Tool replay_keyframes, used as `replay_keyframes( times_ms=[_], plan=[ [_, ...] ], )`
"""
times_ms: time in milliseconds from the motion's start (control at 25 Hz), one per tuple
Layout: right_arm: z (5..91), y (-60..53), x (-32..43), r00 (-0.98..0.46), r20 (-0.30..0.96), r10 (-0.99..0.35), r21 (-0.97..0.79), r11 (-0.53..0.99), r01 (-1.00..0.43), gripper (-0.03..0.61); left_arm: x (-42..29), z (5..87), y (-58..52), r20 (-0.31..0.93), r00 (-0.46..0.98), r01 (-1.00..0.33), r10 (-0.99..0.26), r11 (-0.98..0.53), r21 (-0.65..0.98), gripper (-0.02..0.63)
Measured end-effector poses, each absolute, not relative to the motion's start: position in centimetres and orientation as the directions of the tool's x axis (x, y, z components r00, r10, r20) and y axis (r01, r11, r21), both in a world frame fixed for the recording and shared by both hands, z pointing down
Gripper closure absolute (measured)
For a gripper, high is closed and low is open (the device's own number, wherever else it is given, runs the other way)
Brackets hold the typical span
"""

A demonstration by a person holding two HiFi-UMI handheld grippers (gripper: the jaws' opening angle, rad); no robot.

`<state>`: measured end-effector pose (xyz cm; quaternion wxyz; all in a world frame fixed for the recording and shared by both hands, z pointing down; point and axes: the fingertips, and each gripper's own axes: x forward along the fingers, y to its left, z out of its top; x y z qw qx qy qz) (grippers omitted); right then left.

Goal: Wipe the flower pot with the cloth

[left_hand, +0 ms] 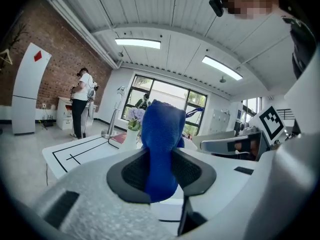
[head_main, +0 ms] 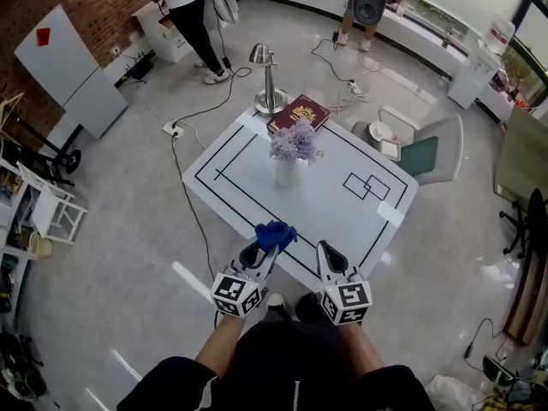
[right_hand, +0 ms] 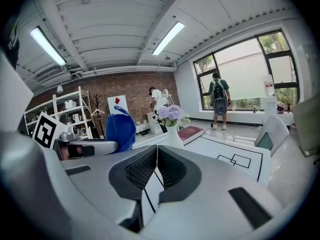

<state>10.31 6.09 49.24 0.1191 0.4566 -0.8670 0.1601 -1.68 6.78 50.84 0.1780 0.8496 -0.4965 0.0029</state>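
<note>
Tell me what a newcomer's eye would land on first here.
The bright blue cloth, pinched upright in the left gripper at the near edge of the white table, grabs attention first. Next comes the white flower pot with purple blooms, standing mid-table inside black tape lines. The right gripper sits beside the left, jaws together and empty.
</note>
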Motion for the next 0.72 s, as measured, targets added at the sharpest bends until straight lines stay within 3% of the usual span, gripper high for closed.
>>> replay_keyframes(
  times_ms=[440, 720],
  plan=[
    [49.0, -0.2, 14.8, -0.644, 0.338, -0.687, -0.241, 0.598, -0.765, 0.569, -2.2, 53.5, -0.7, 0.269, 0.336, -0.909, -0.903, -0.235, 0.345, 0.489],
    [49.7, -3.7, 15.7, -0.590, 0.377, -0.714, -0.230, 0.545, -0.806, 0.569, -4.8, 55.8, -5.5, 0.292, 0.323, -0.920, -0.900, -0.226, 0.321, 0.489]
  ],
)
